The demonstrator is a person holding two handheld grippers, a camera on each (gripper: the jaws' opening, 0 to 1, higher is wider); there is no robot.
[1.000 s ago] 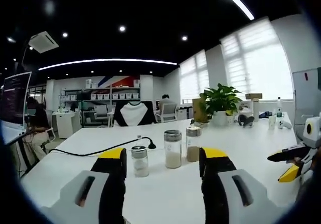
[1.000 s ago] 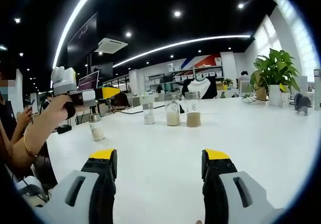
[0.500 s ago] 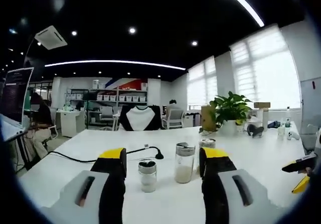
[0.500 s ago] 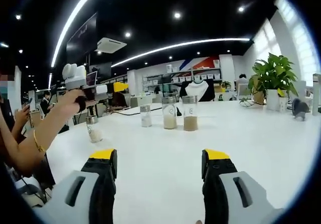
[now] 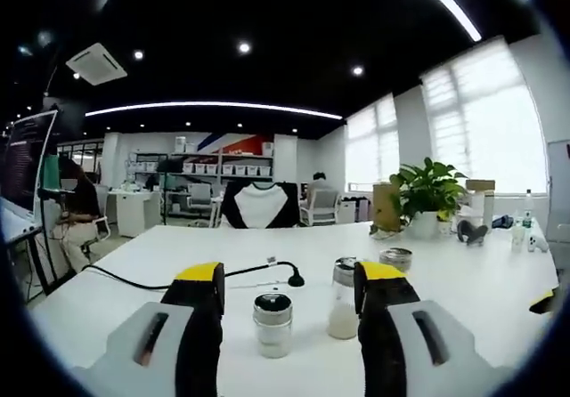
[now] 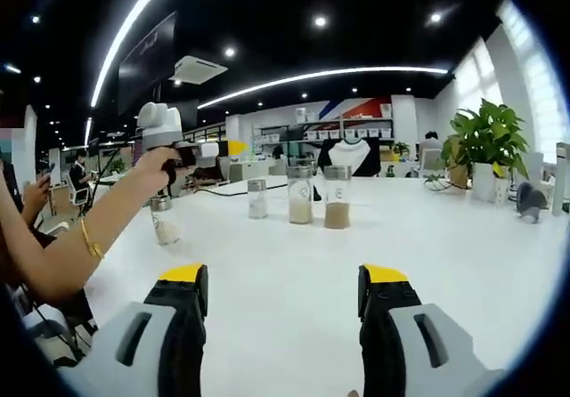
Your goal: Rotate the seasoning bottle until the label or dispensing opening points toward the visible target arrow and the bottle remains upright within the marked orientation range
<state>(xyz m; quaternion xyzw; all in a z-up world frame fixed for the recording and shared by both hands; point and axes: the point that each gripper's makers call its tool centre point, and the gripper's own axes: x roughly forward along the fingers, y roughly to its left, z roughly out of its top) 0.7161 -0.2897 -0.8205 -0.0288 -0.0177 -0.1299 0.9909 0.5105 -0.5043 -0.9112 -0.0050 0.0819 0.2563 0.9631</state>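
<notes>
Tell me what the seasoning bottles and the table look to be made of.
Seasoning bottles: clear glass or plastic, since the powder shows through; caps look like shiny metal or metallised plastic. Table: smooth white, faintly glossy, probably laminate; the core is not visible.

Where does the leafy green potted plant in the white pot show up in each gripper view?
Left gripper view: the leafy green potted plant stands right of centre, at the far side of the white table.
Right gripper view: the plant is near the right edge, on the same table.
Shared landmark: the black-and-white chair back, left of the plant in both.
</notes>
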